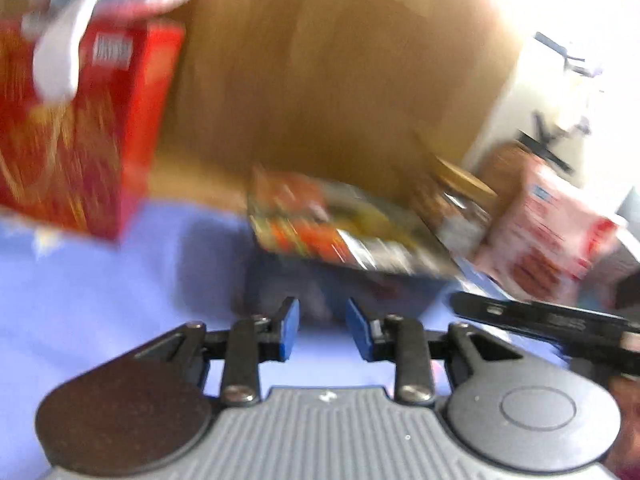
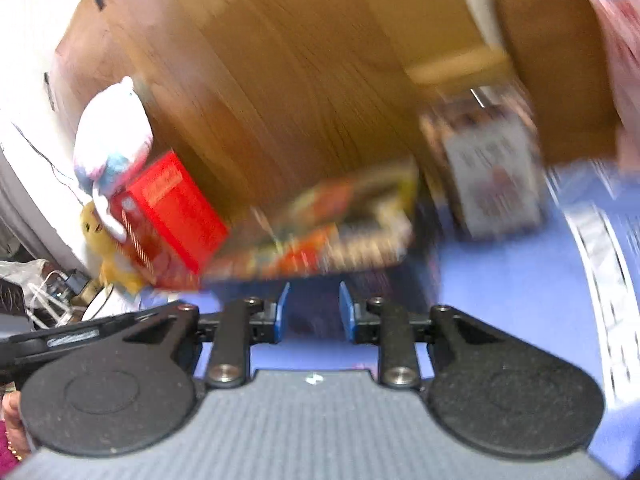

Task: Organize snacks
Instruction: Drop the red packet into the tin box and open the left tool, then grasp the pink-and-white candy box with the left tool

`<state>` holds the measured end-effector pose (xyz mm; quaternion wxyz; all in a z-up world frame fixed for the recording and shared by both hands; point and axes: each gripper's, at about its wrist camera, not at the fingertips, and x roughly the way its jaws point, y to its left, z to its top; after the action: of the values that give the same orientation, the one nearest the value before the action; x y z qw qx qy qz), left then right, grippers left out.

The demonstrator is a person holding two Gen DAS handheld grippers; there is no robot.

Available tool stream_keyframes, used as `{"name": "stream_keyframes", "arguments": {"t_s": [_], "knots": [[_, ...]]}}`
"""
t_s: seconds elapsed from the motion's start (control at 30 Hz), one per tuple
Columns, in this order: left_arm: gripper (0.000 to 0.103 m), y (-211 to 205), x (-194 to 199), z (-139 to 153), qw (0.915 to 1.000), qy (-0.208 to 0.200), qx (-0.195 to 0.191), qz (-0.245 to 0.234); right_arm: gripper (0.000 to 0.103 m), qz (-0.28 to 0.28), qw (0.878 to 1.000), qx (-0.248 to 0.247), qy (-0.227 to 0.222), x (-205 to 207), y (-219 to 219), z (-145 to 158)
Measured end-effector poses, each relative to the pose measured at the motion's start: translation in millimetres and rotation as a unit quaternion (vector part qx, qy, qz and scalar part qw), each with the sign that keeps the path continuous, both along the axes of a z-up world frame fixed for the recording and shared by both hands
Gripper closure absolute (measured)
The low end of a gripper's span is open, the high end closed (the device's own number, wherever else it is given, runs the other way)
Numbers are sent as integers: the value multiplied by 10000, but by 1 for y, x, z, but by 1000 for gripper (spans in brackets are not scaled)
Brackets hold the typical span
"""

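A red snack box (image 1: 80,136) stands upright at the left on the blue cloth (image 1: 100,300), with a white plush toy (image 1: 100,12) against its top. A flat, colourful snack pack (image 1: 332,224) lies tilted in the middle, straight ahead of my left gripper (image 1: 325,326). That gripper is open a little, nothing between its blue pads. A jar with a wooden lid (image 1: 460,196) and a pink-and-white pack (image 1: 548,236) sit to the right. My right gripper (image 2: 314,312) is also slightly open and empty, facing the same flat pack (image 2: 340,228) and red box (image 2: 176,216). Both views are blurred.
A wooden board (image 2: 280,80) rises behind the snacks. A white-and-blue pack (image 2: 496,184) stands at the right. A yellow plush (image 2: 108,248) and cables lie at the far left, off the cloth. The two grippers are side by side, the right one's arm (image 1: 560,324) close by.
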<state>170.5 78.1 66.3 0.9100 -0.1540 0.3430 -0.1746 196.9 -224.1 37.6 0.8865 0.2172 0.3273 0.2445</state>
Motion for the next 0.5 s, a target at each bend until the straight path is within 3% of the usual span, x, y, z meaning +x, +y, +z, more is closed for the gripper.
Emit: {"name": "stream_keyframes", "arguments": {"t_s": [0.1, 0.27, 0.37, 0.43, 0.5], "knots": [[72, -16, -28, -14, 9991, 167, 55, -375, 72, 31, 9993, 14, 377, -14, -10, -19], [71, -67, -51, -32, 9891, -1, 1253, -779, 72, 23, 9968, 243, 766, -12, -12, -41], [74, -73, -53, -36, 9832, -173, 1751, -495, 73, 28, 9952, 309, 929, -10, -10, -47], [74, -62, -46, -35, 9851, -141, 1701, -198, 73, 290, 9923, 539, 1072, -18, -6, -46], [76, -46, -38, -35, 9871, -21, 1593, 128, 73, 541, 9945, 299, 843, -31, 2, -38]]}}
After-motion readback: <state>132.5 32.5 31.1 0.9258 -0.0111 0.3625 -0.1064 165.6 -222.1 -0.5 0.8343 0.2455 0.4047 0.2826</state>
